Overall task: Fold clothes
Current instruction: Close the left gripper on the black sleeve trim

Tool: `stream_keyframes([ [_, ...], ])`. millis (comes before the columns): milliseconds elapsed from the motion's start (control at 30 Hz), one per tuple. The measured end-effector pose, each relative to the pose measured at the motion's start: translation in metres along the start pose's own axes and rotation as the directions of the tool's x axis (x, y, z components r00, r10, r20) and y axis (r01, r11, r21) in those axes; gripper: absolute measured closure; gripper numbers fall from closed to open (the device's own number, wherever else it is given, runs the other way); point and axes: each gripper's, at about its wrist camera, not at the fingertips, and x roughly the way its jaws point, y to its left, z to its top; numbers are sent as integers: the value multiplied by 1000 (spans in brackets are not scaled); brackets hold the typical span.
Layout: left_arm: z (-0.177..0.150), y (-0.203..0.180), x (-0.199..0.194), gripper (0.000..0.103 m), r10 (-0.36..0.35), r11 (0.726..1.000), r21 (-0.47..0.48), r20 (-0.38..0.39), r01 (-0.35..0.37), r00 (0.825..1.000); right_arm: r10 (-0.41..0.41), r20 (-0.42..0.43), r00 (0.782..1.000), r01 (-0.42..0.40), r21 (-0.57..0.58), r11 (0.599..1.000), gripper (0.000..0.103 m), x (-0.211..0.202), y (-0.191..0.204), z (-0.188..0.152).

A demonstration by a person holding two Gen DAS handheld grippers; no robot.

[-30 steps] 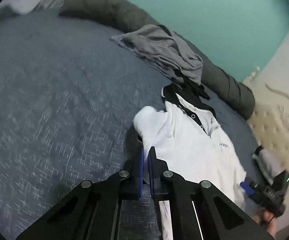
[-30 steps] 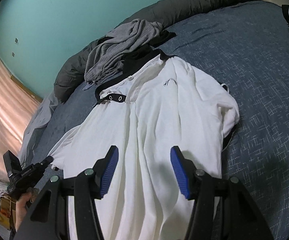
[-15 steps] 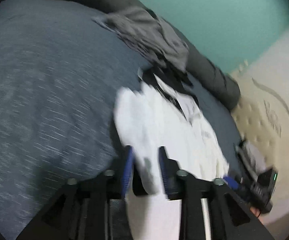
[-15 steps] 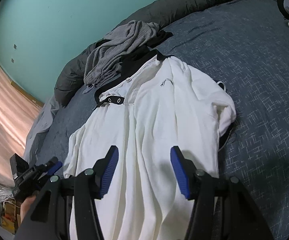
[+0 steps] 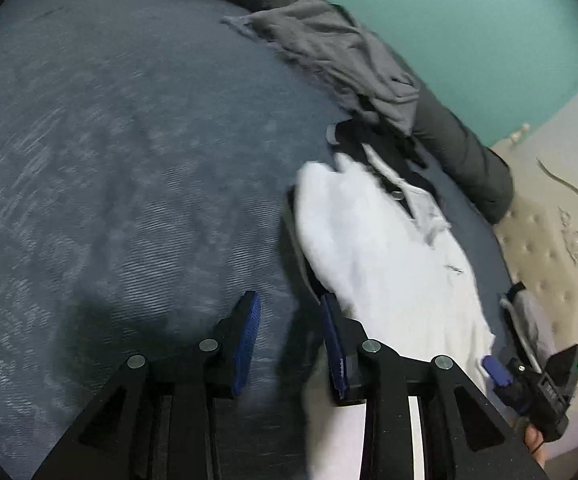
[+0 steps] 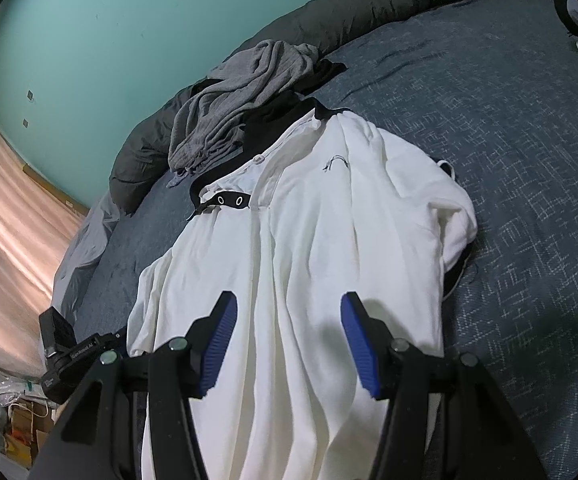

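Note:
A white polo shirt [image 6: 329,240] with a black collar lies face up on the blue bed cover [image 6: 529,160], both sleeves tucked in. My right gripper [image 6: 289,340] hovers open over its lower half, with the cloth lying loose below the pads. In the left wrist view the same shirt [image 5: 377,256] lies ahead and to the right. My left gripper [image 5: 291,332] is open at the shirt's edge, with only bed cover [image 5: 109,160] between its fingers. Each gripper shows in the other's view: the left gripper [image 6: 65,352] and the right gripper [image 5: 529,384].
A crumpled grey garment [image 6: 241,104] lies beyond the collar, against a rolled dark duvet [image 6: 349,8] along the teal wall. A beige tufted headboard [image 5: 549,240] borders the bed. Bags and boxes [image 6: 5,412] sit on the floor past the bed's edge.
My left gripper went from shut to open and sank toward the bed. The shirt's side nearest it now lies folded further in. The right gripper stayed still.

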Motion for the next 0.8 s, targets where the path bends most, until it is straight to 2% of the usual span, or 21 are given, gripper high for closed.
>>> stream_keyframes([
  [167,-1,-26,14,68,-27,996,81,-33,30,999,5,-6,1000,-5,5,1000,48,3,0,-1],
  [333,0,-34,21,68,-28,993,112,-34,31,999,8,-16,1000,-8,16,1000,48,5,-2,-2],
  [500,1,-34,28,68,-34,994,103,-34,38,999,13,-13,1000,-12,22,1000,48,5,-2,-2],
  [700,-1,-49,30,68,-44,984,171,-33,49,998,19,-16,1000,-19,28,999,48,6,0,-3],
  [800,1,-47,33,68,-43,985,163,-29,47,999,21,-16,1000,-21,39,999,48,7,-2,-3],
])
